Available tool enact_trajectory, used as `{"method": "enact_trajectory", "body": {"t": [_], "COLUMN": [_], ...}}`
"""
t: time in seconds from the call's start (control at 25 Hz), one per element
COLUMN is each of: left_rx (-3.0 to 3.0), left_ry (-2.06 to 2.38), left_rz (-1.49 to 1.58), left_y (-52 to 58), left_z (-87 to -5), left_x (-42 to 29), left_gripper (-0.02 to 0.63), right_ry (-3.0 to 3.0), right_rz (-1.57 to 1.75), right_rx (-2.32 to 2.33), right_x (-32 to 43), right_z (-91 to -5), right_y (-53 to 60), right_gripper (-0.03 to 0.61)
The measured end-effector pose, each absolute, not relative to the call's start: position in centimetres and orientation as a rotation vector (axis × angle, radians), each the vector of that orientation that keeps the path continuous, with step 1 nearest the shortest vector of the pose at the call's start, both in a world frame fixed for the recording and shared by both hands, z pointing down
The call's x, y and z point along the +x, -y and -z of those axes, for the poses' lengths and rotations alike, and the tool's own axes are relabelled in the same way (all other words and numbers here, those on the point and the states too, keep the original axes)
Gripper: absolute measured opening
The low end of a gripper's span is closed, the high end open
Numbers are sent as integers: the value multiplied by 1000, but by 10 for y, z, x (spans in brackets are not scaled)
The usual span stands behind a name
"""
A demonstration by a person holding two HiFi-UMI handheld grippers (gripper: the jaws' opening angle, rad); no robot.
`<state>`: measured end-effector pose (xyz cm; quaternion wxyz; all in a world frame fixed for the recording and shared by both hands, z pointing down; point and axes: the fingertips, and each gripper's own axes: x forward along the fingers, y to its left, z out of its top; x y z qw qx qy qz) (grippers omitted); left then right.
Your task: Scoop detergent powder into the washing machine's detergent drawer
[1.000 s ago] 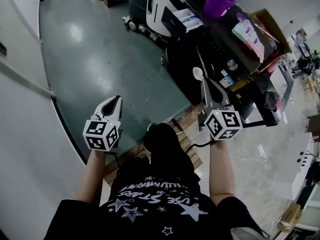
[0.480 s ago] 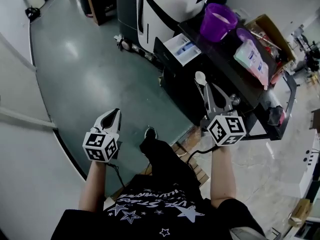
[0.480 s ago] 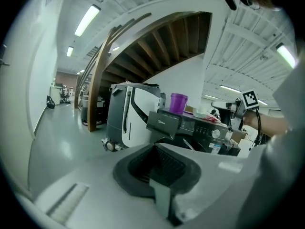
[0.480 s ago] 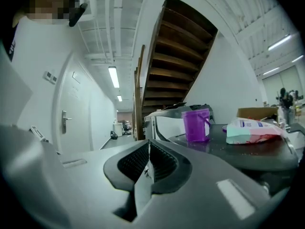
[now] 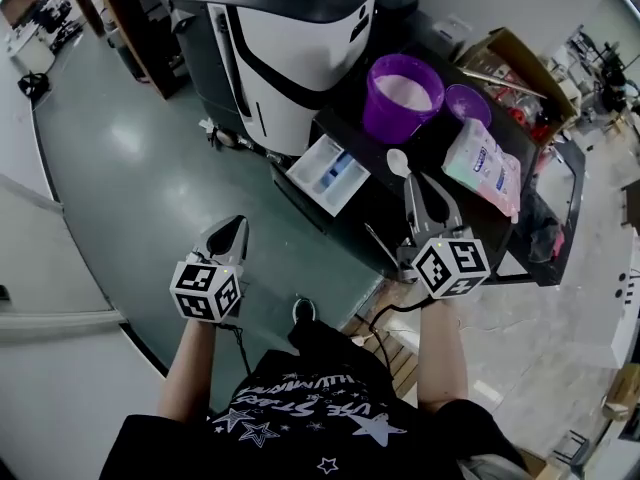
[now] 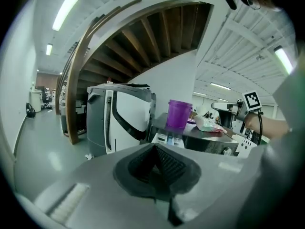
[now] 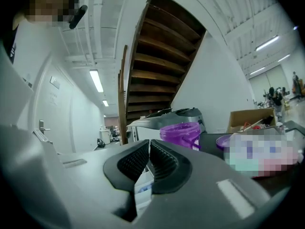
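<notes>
The white washing machine (image 5: 290, 38) stands ahead with its detergent drawer (image 5: 327, 172) pulled open, showing white and blue compartments. A purple bucket (image 5: 402, 94) of white powder sits on the dark table (image 5: 395, 218) to the drawer's right. My right gripper (image 5: 410, 180) is shut on a white spoon (image 5: 397, 160), whose bowl points toward the bucket, just right of the drawer. My left gripper (image 5: 232, 226) is shut and empty, over the green floor to the drawer's left. In the right gripper view the bucket (image 7: 181, 132) shows beyond the jaws (image 7: 148, 149).
A purple lid (image 5: 467, 103) and a detergent bag (image 5: 484, 165) lie on the table right of the bucket. A cardboard box (image 5: 510, 53) stands behind them. A wooden pallet (image 5: 385, 343) lies under my feet. Green floor (image 5: 130, 168) spreads to the left.
The view has swung up toward the washing machine, so the machine, open drawer and bucket now sit nearer the middle. Both grippers keep their hold and pose; the spoon stays in the right one.
</notes>
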<state>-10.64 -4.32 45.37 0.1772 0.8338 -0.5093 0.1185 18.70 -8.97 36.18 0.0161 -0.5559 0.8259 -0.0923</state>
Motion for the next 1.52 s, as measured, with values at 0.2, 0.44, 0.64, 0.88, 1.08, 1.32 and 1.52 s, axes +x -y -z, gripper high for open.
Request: {"method": "enact_trajectory", "body": {"t": [0.2,0.44,0.64,0.88,1.08,1.32,1.52], "left_rx": [2404,2478,2539,2616,2670,2823,2885], "left_ry": [1408,1356,1301,1144,984,779,644], "left_rz": [-364,-374,-349,-322,-321,-317,-297], "left_y": [76,111,149,205,259,301,327], "left_z": [-431,-398,-385,-386,-390,-379,-375], "left_x": [-82,-58,-47,-40,-40,-26,-13], "left_gripper": [0,0,0,0,0,0,0], "right_ry": [-2496,-2418,-2413,-2548,-2673,-2846,-3151], "right_rz": [266,219,147,18,-33,68,39], "right_rx": [-1736,-1772,-1830,-1965,-2145,-2299,-2356], "right_x": [214,238,243,236,234,238,232], "right_z": [-341,-309,-290,-279,-287,-308,-328], "right_y": [114,130,153,210,254,284,306], "right_gripper": [35,35,35,35,35,35,35]}}
